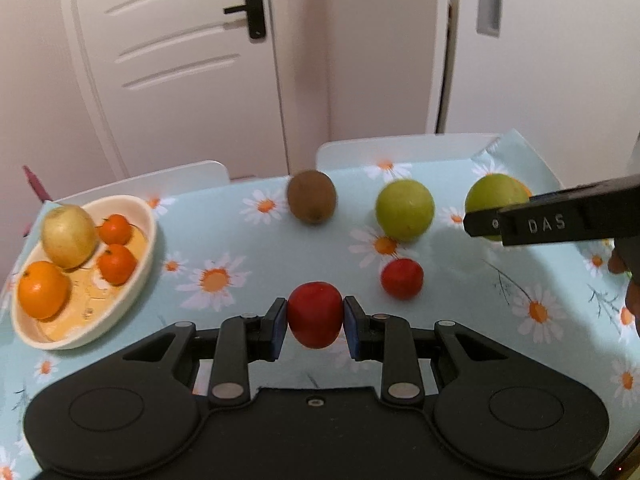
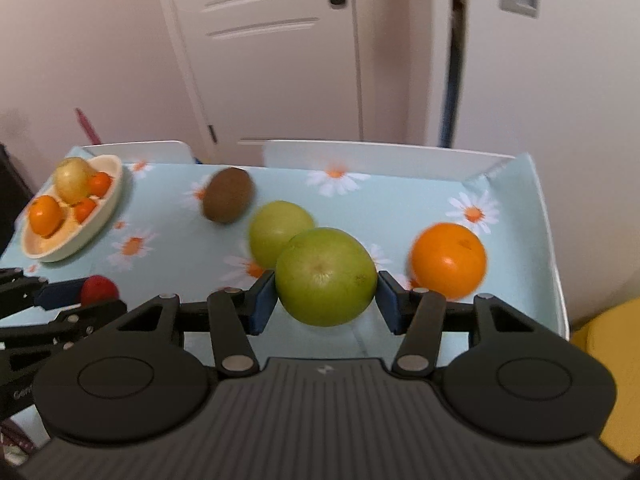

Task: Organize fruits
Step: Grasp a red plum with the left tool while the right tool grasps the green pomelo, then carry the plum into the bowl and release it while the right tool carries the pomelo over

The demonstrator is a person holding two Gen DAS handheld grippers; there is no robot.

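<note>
Red and glossy, a small tomato-like fruit (image 1: 315, 315) sits pinched between the blue-padded fingers (image 1: 280, 328) of the left gripper (image 1: 315, 322), one pad pressed on each side, and the fruit hangs clear above the bench (image 1: 248, 240). Just beyond it to the right, a second red fruit (image 1: 401, 279) lies on the daisy-print cloth (image 1: 224, 232) that covers the bench.

In the right wrist view, the right gripper (image 2: 326, 296) has its fingers (image 2: 264, 300) closed on a large green fruit (image 2: 325, 277), the pads touching its two sides. Behind this fruit and partly hidden by it lies another green fruit (image 2: 278, 228), resting on the cloth. To the right, near the bench's right edge, sits an orange (image 2: 448, 259), apart from the held fruit. At the left edge of this view the left gripper shows with its red fruit (image 2: 99, 289).

Farther off, a brown kiwi (image 1: 312, 196) lies near the far edge of the bench, to the left of the green fruits.

At the far left stands a cream bowl (image 1: 150, 240). It holds a pale yellow fruit (image 1: 69, 236), one larger orange (image 1: 43, 290) at its near side and two small tangerines (image 1: 116, 246) on its right side.

Beyond the bench two white chair backs (image 1: 400, 152) show, then a white door (image 1: 180, 60) with a black handle (image 1: 252, 6).
</note>
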